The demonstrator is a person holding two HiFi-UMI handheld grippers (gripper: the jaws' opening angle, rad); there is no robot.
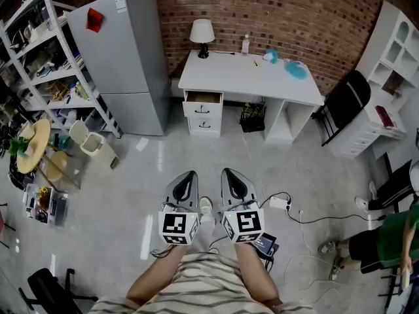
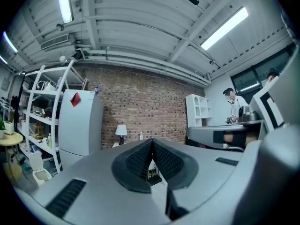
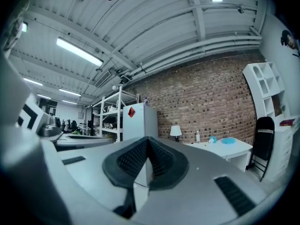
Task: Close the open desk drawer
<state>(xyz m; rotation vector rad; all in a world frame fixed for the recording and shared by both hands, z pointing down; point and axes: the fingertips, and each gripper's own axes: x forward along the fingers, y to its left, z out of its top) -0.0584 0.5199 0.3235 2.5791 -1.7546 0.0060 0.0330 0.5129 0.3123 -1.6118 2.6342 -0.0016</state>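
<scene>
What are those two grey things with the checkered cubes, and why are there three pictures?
A person holds a grabbing tool in each hand: the left tool and the right tool. The cubes are part of them. One picture comes from a camera on the person's head, looking down. The other two come from cameras riding on each tool, looking along its jaws. Both tools are closed and hold nothing. Across the floor stands a white desk with a lamp and one drawer open.
</scene>
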